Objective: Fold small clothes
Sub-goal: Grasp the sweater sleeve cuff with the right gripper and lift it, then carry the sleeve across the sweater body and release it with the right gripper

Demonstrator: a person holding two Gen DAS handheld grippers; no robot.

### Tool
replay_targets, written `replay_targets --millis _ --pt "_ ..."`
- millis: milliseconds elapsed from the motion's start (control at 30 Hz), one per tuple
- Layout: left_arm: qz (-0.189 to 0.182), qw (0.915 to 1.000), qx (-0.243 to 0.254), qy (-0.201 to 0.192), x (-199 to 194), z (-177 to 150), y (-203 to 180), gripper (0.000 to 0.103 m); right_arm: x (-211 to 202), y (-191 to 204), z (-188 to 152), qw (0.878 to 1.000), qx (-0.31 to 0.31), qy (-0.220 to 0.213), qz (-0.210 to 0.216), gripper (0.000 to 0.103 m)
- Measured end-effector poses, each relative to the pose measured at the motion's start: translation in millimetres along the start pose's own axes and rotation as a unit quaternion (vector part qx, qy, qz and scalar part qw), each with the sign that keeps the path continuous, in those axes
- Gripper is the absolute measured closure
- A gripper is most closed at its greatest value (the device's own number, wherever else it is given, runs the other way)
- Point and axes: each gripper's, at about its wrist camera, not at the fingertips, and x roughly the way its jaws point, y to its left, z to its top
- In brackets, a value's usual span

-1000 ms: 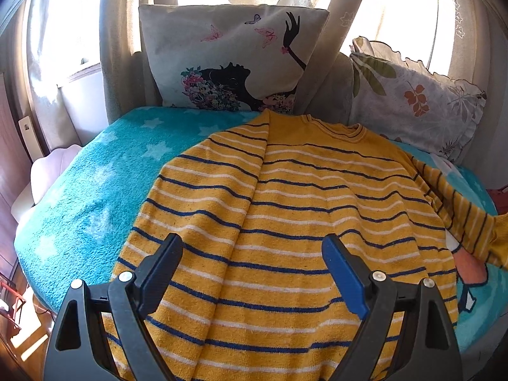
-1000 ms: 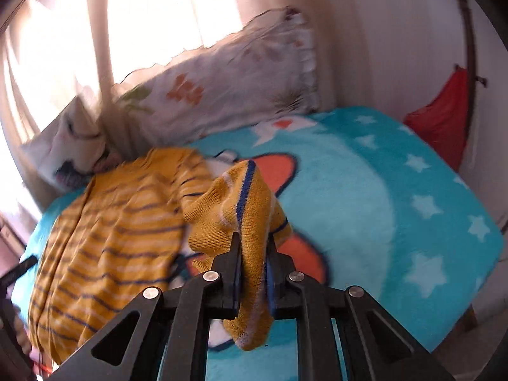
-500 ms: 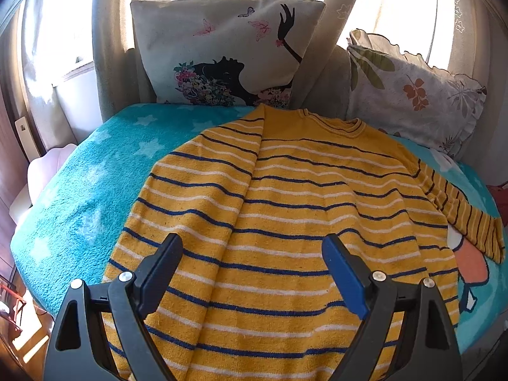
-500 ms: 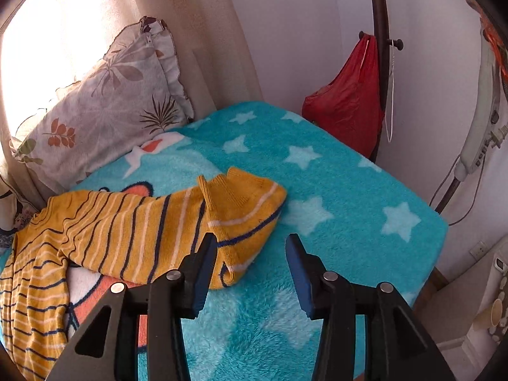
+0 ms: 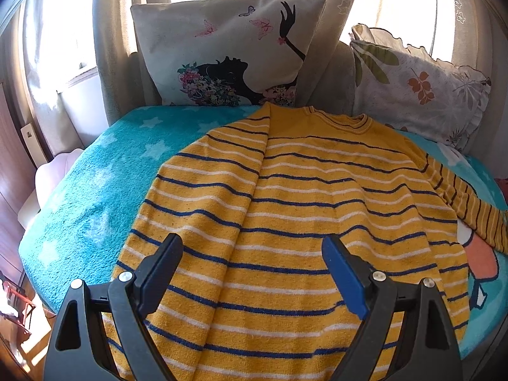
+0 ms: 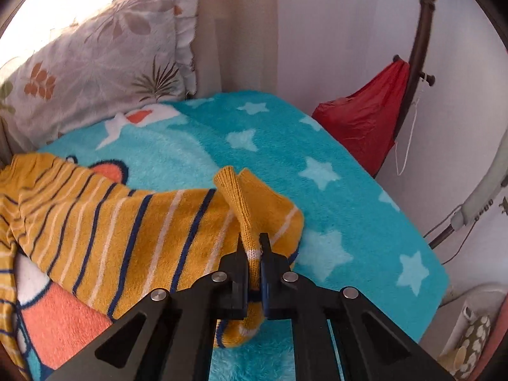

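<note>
Left tongs: our left tongs (image 5: 250, 270) stand wide apart, hovering above the lower part of the sweater with nothing between the two black fingers with blue pads (image 5: 344, 281).
Bed cover: a fluffy turquoise blanket with pale stars (image 5: 95, 190) spreads over the bed and carries everything we see.
Sweater: the mustard-yellow knitted sweater with navy and white stripes (image 5: 301, 197) lies flat on the blanket, its neckline toward the cushions; its left side is folded in over the body, making a long crease that runs from the collar down toward us.
Back cushions: a cream square cushion printed with a black woman's silhouette and butterflies (image 5: 228, 50) leans upright behind the collar; a frilled pale pillow with leaf print (image 5: 416, 85) rests to its right.
Sleeve: the sweater's striped right sleeve (image 6: 127, 231) stretches out across the blanket, well away from the body, over an orange cartoon patch.
Right tongs: our right tongs (image 6: 252, 263) are closed narrow on the plain yellow ribbed cuff (image 6: 236, 200) of that sleeve, which stands up as a pinched ridge between the pads.
Far right: a red bag (image 6: 365, 120) hangs on a dark curved stand (image 6: 419, 41) beside the white wall, past the bed's edge.
</note>
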Motion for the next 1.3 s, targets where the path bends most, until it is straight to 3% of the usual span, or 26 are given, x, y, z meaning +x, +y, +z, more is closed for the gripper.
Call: replay_targets --millis 100,167,300,400,500,633,833,1067,1167,1300 --pt "-0.007 1.0000 -0.006 0.000 1 1 5 0.014 -17 -27 9 0.997 0.070 -0.018 0.000 0.097" --pt "-0.014 0.9998 -0.013 0.001 3 2 9 0.014 -26 -48 14 0.990 0.134 -0.023 0.029 0.097" --pt "-0.029 0.9990 -0.033 0.005 6 2 23 0.014 -30 -70 20 0.956 0.251 -0.003 0.153 0.097" --pt "-0.026 0.9982 -0.054 0.000 5 4 41 0.014 -33 -40 27 0.937 0.260 0.018 0.234 0.097" --pt "-0.019 0.9968 -0.077 -0.011 1 6 63 0.014 -44 18 41 0.917 0.234 0.029 0.323 0.097" --pt "-0.005 0.9943 -0.104 -0.024 -5 6 93 0.014 -68 128 58 0.894 0.153 0.041 0.419 0.097" --pt "0.020 0.9893 -0.143 -0.023 -6 -4 136 0.014 -86 300 47 0.859 0.030 0.093 0.502 0.097" --pt "0.032 0.9857 -0.165 -0.012 0 -15 164 0.014 -68 431 15 0.841 -0.050 0.160 0.515 0.097" --pt "0.032 0.9848 -0.170 -0.009 4 -17 168 0.014 -60 456 -2 0.837 -0.073 0.184 0.510 0.095" --pt "0.030 0.9838 -0.177 -0.001 10 -20 172 0.014 -61 472 -22 0.843 -0.132 0.193 0.485 0.087"
